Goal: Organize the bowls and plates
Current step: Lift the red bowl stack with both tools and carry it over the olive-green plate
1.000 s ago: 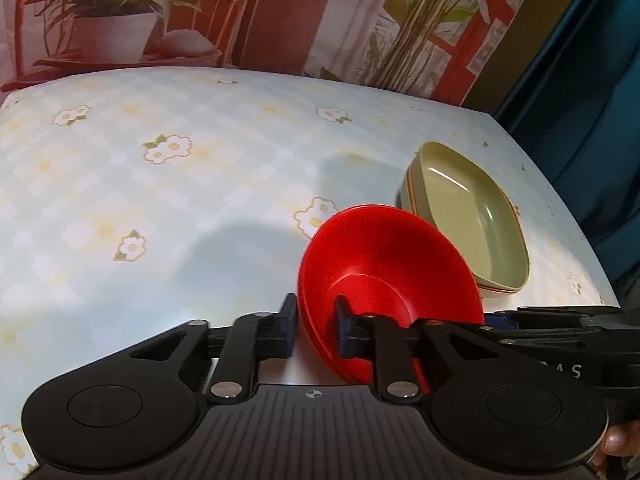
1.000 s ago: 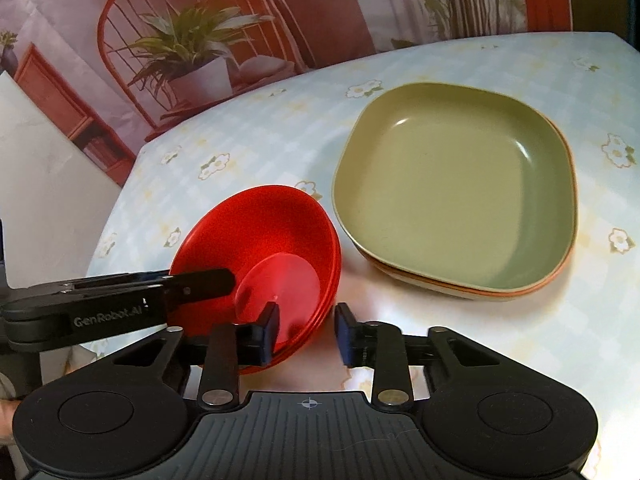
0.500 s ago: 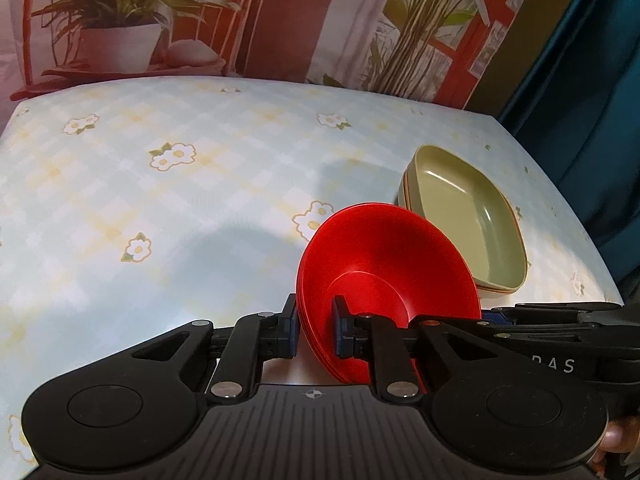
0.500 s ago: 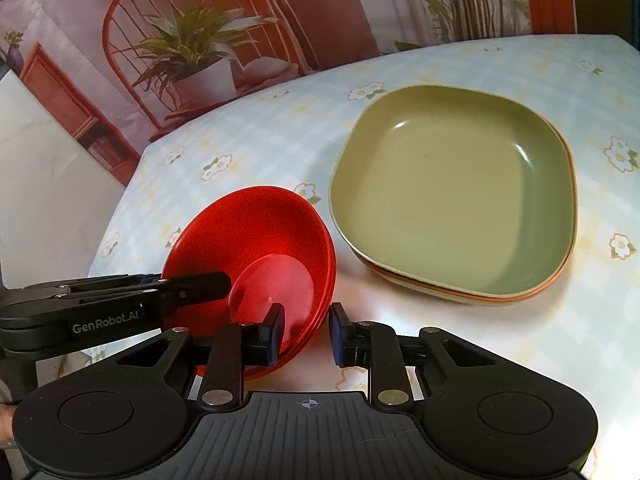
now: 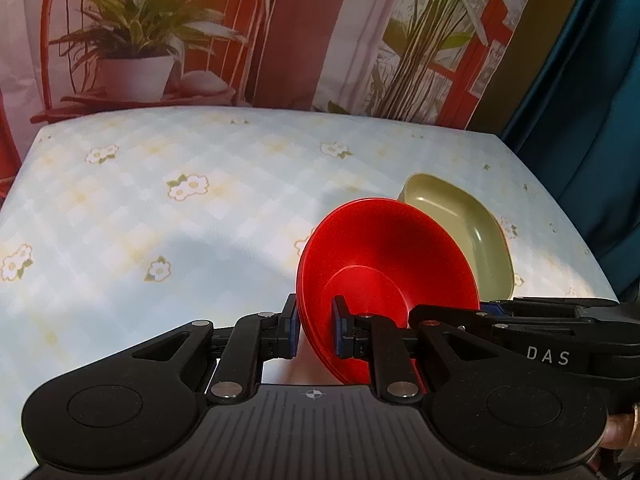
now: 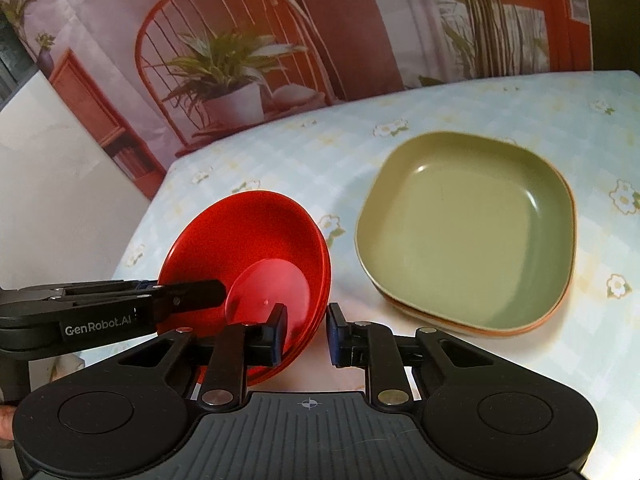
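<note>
Red bowls (image 5: 384, 256) lifted, right claw (image 6: 306, 330) closing

Bowl stack (image 5: 384, 264) tilted on edge between my left jaws, rim clamped. My right gripper (image 6: 306, 334) sits at its near right rim; those jaws are closing with rim between, contact unclear. Plate stack (image 6: 468, 236) lies flat on bench (image 5: 200, 208), right of the bowls, apart. Potted plant (image 6: 224, 80) behind the bench.

left claw (image 5: 314, 330): black, blue pads | right claw (image 6: 306, 334): black, silver screws
</note>
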`<control>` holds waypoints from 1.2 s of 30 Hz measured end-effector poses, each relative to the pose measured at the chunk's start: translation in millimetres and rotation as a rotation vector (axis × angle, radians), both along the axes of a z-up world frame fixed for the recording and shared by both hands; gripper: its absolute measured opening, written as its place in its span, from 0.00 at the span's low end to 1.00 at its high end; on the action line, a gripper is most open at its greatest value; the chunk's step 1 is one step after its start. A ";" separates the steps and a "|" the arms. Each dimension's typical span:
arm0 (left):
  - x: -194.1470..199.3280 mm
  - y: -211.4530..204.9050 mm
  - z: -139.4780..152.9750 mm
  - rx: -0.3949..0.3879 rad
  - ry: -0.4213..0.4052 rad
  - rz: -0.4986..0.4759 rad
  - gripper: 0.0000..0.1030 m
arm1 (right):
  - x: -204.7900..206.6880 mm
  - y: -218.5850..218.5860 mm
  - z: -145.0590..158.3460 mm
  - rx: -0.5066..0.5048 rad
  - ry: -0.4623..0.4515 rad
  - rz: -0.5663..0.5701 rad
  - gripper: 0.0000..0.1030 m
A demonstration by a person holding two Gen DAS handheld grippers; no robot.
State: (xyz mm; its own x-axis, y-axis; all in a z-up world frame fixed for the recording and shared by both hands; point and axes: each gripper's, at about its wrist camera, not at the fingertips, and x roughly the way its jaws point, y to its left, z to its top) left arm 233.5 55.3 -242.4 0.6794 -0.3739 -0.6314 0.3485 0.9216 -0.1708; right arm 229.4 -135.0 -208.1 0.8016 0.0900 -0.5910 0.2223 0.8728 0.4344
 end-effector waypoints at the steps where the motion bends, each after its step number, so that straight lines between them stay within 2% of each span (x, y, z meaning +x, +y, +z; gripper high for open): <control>1: -2.4 -0.5 2.3 0.002 -0.005 0.000 0.17 | -1.1 -1.2 1.7 0.000 -0.006 -0.001 0.18; 24: -14.9 -29.0 34.6 0.011 -0.065 -0.009 0.17 | -24.4 -34.2 31.2 -0.013 -0.115 -0.015 0.16; 36: 7.6 -74.9 40.2 -0.009 -0.071 -0.070 0.17 | -36.4 -84.7 41.0 -0.047 -0.140 -0.069 0.16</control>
